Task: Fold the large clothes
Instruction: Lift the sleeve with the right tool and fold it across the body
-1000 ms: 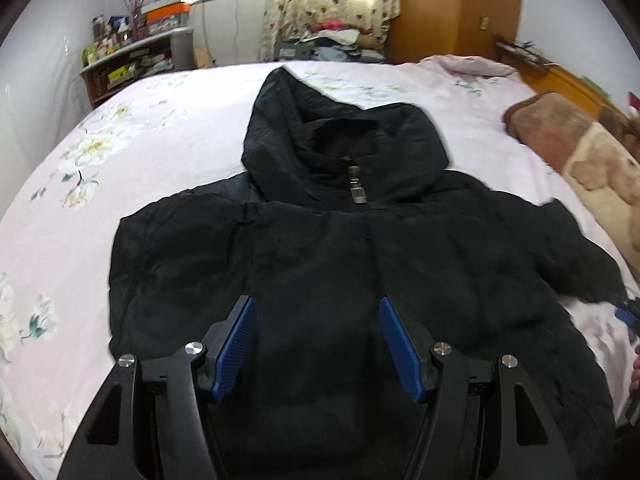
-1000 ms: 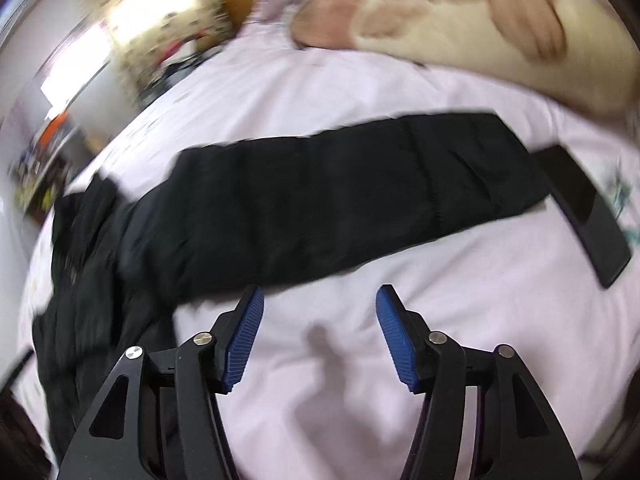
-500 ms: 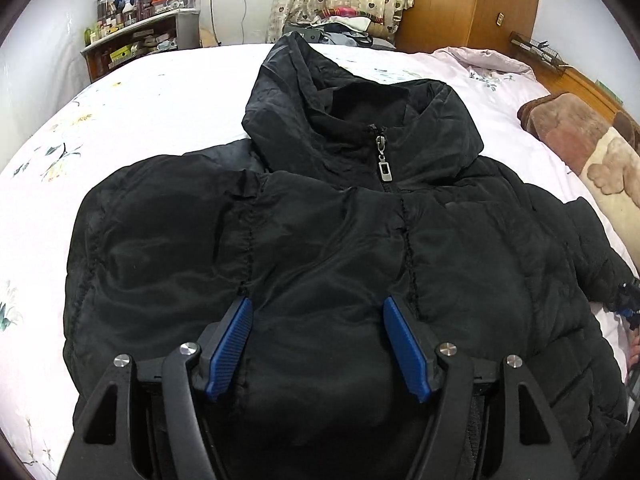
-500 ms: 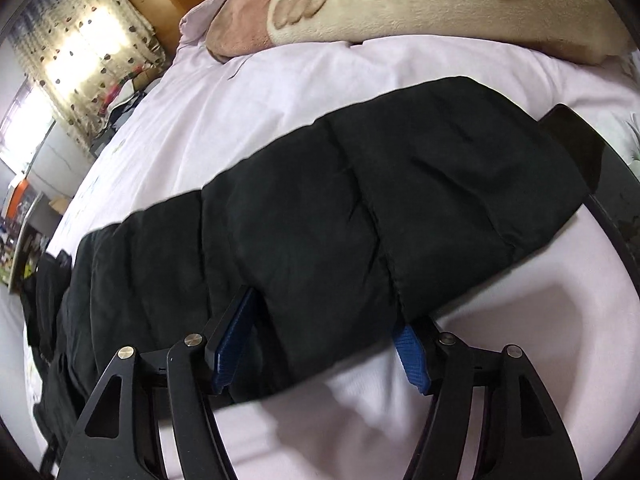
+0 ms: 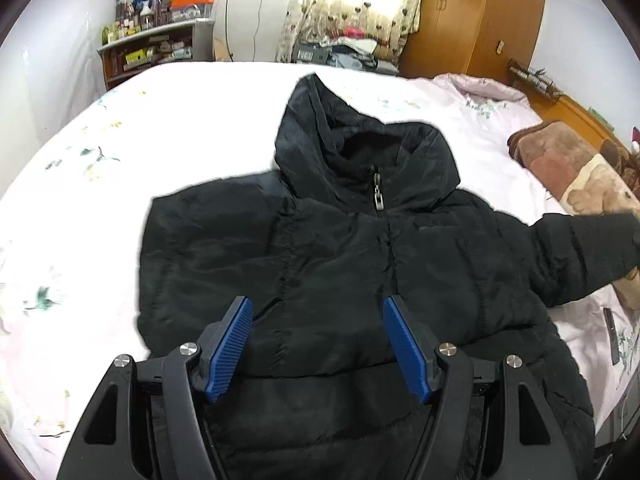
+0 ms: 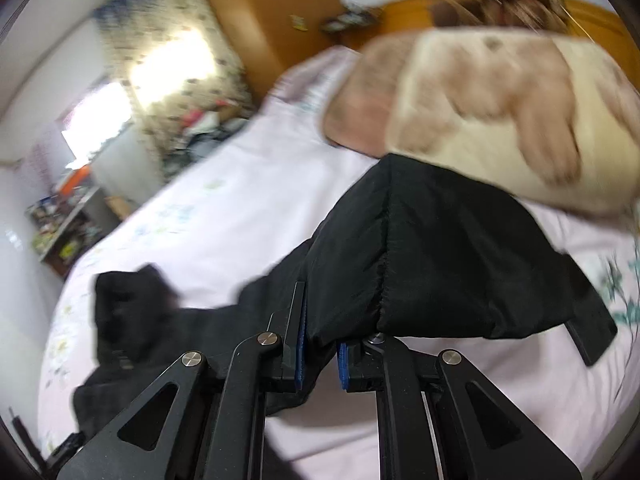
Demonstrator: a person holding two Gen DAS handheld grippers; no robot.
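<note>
A black hooded puffer jacket [image 5: 328, 264] lies front up on the bed, hood pointing away, zipper closed. My left gripper [image 5: 318, 344] is open and hovers above the jacket's lower front, holding nothing. The jacket's right sleeve [image 5: 584, 248] sticks out to the right, lifted off the bed. In the right wrist view my right gripper [image 6: 320, 356] is shut on that sleeve [image 6: 432, 256] near its cuff end and holds it raised above the sheet. The jacket's body [image 6: 132, 320] lies at the lower left of that view.
The bed has a pale floral sheet [image 5: 120, 152]. A brown and cream plush blanket [image 5: 576, 172] lies at the right side, close behind the sleeve [image 6: 492, 112]. A dark flat remote [image 6: 592, 320] lies on the sheet under the sleeve. Shelves [image 5: 156, 48] and a wooden wardrobe [image 5: 472, 16] stand beyond the bed.
My right gripper has closed on the sleeve and lifted it off the bed. My left gripper has drawn back and up from the jacket, still open.
</note>
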